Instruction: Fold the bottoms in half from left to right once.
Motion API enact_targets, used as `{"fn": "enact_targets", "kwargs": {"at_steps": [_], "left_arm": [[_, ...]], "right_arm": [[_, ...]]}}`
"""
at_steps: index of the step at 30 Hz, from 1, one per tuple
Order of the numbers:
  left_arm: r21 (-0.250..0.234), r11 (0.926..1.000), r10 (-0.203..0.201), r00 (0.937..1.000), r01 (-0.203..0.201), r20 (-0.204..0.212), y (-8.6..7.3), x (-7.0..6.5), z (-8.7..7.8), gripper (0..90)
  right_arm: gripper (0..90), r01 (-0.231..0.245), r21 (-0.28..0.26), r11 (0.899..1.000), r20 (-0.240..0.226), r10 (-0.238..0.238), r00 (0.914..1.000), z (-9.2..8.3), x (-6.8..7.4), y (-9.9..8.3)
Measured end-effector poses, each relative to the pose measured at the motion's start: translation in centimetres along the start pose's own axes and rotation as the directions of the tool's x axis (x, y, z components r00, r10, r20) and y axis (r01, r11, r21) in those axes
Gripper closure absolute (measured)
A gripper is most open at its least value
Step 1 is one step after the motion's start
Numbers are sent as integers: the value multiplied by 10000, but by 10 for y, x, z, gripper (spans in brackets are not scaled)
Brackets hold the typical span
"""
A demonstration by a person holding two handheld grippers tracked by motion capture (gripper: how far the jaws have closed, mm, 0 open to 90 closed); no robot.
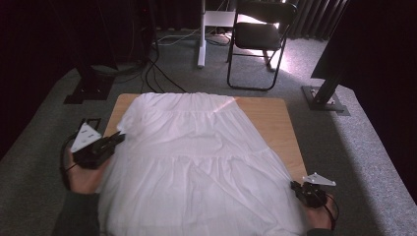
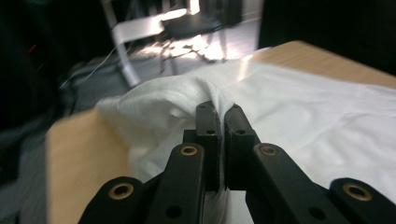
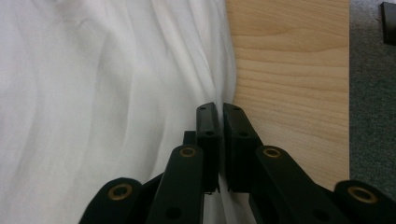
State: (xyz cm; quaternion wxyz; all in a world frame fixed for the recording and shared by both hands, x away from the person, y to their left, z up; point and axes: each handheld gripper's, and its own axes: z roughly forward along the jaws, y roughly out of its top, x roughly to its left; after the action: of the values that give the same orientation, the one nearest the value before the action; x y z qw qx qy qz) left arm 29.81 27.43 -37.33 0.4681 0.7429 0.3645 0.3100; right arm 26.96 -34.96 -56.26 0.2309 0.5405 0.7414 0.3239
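So the big white gathered cotton garment (image 1: 196, 167) is lying spread over the light wooden table (image 1: 275, 118), with the left gripper (image 1: 119, 137) and right gripper (image 1: 296, 188) both pinching its edges, jaws pressed together on fabric.

Beyond the table (image 1: 275, 115) you see a black folding chair (image 1: 260, 34) on the grey carpet (image 1: 373, 162), with a white post (image 1: 201, 34) just left of it. Black cables (image 1: 157, 73) trail across the floor, and a dark stand base (image 1: 324, 96) sits at the right.
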Motion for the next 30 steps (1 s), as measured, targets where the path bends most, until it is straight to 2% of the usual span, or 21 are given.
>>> {"fn": "enact_targets", "kwargs": {"at_steps": [4, 6, 7, 9, 10, 12, 13, 14, 15, 16, 17, 18, 19, 21, 22, 23, 24, 25, 28, 29, 30], "left_arm": [[-195, 9982, 593, 9904, -573, 1247, 33, -32, 38, 878], [-297, 9958, 913, 9737, -870, 2087, 49, -55, 59, 879], [-409, 9948, 1009, 9601, -934, 2608, 56, -69, 68, 879], [-747, 9917, 1251, 9211, -1048, 3686, 70, -99, 83, 879], [-954, 9903, 1320, 8948, -1006, 4264, 75, -114, 89, 879], [-1246, 9889, 1371, 8158, -804, 5619, 80, -142, 102, 879], [-1251, 9884, 1450, 7823, -864, 6058, 79, -157, 109, 879], [-1129, 9879, 1543, 7564, -1067, 6356, 77, -174, 119, 879], [-1011, 9867, 1623, 7487, -1271, 6427, 74, -183, 124, 878], [-801, 9849, 1688, 7479, -1535, 6420, 69, -193, 132, 877], [-509, 9860, 1541, 7510, -1589, 6420, 63, -200, 141, 867], [-263, 9885, 1301, 7481, -1490, 6507, 56, -203, 148, 819], [-21, 9907, 1047, 7523, -1360, 6504, 49, -202, 154, 730], [381, 9928, 647, 7754, -1137, 6281, 39, -194, 159, 626], [381, 9928, 647, 7754, -1137, 6281, 39, -194, 159, 593], [510, 9956, 309, 7901, -784, 6122, 31, -181, 157, 593], [603, 9958, 208, 8104, -691, 5855, 27, -172, 153, 568], [691, 9950, 227, 8393, -717, 5432, 21, -160, 148, 563], [1073, 9921, 104, 8956, -648, 4448, 3, -133, 135, 546], [1275, 9900, 68, 9217, -610, 3877, -8, -121, 129, 535], [1440, 9886, -117, 9313, -439, 3641, -15, -113, 126, 534]], "right_arm": [[856, -9, -15, 10000, -3, 9, 10000, 0, 0, 0], [857, -19, -22, 10000, -5, 19, 10000, 0, 0, 0], [857, -22, -20, 10000, -2, 22, 10000, 0, 0, 0], [857, -25, -16, 10000, 13, 25, 10000, 0, 0, 0], [857, -35, -10, 10000, 21, 35, 10000, 0, 0, 0], [857, -50, 11, 10000, 36, 50, 10000, 0, 1, 0], [857, -62, 18, 10000, 49, 62, 10000, 0, 1, 0], [857, -48, 32, 10000, 65, 48, 10000, 0, 1, 1], [856, -11, 33, 10000, 97, 11, 10000, 0, 1, 1], [856, -12, 42, 10000, 116, 11, 9999, 0, 2, 1], [856, -11, 60, 10000, 135, 10, 9999, 0, 2, 1], [850, -7, 87, 10000, 159, 5, 9999, 0, 2, 1], [835, -11, 112, 9999, 192, 9, 9998, 0, 3, 1], [732, -66, 205, 9998, 316, 59, 9995, -1, 3, 3], [732, -66, 205, 9998, 316, 59, 9995, -1, 3, 3], [656, -152, 257, 9996, 451, 140, 9989, -1, 4, 4], [567, -196, 211, 9996, 665, 182, 9976, -3, 7, 7], [522, -159, 135, 9998, 750, 148, 9971, -5, 10, 10], [450, 14, -326, 9995, 808, 13, 9967, -15, 23, 26], [445, 72, -459, 9989, 802, -35, 9968, -17, 27, 30], [444, 158, -644, 9978, 646, -116, 9978, -21, 34, 39]]}}
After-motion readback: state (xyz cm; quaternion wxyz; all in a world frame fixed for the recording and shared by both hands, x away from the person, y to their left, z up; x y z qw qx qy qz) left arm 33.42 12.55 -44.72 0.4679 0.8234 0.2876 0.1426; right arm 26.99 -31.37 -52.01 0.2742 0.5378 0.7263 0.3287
